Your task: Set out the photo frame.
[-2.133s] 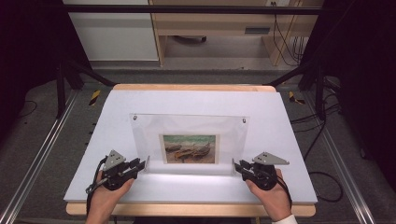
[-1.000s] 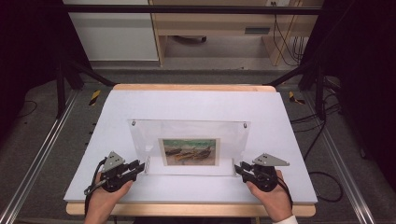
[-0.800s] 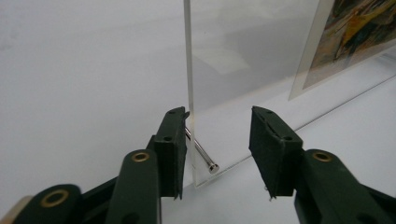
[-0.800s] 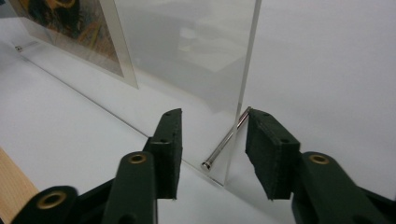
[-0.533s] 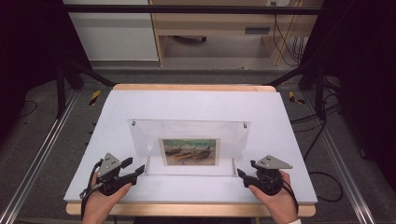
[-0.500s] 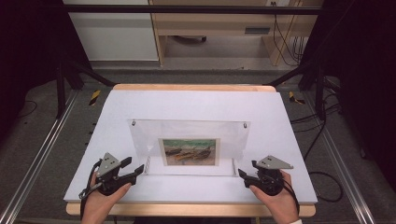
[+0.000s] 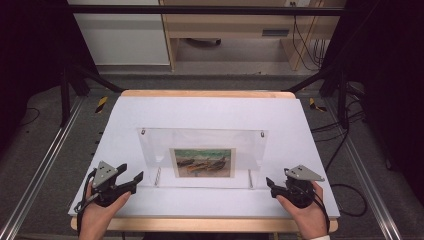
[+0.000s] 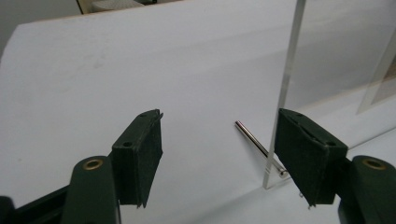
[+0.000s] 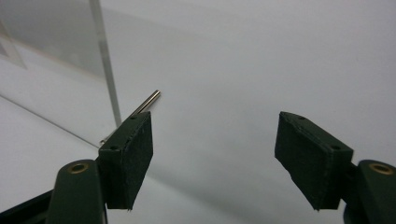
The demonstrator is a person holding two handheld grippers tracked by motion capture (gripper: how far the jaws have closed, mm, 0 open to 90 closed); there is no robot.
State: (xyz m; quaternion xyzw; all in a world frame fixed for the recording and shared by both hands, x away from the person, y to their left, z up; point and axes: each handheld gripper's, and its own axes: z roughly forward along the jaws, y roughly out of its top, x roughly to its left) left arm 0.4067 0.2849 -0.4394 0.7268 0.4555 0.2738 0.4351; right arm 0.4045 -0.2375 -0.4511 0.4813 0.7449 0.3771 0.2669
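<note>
Left tool [image 7: 131, 181] sits near the front-left corner of the bench [image 7: 210, 107], held by the person's left hand [image 7: 97, 215], jaws spread apart and gripping nothing; they have just been opening. In the left gripper view, left tool [image 8: 219, 154] has bare white bench [image 8: 93, 65] between the jaws, and the edge of the clear acrylic frame [image 8: 285, 88] stands just at the inner side of one pad (cannot tell if it touches). A thin metal pin [image 8: 254, 140] sticks out from the frame's lower corner and lies low over the surface.

Acrylic frame [image 7: 202, 150] stands upright about mid-bench, a bit toward the front edge, long side running left to right. A painted picture [image 7: 202, 162] of boats on a shore sits in its lower middle. Two small screws show at its top corners.

Right tool [image 7: 270, 186] is near the front-right corner, in the right hand [image 7: 305, 212], just beside the frame's right end and apart from it. Jaws wide, nothing between them, and they have just been opening too. In the right gripper view, right tool [image 9: 215, 158] shows the frame edge [image 9: 105, 60] and a second pin [image 9: 147, 102] beyond one pad.
</note>
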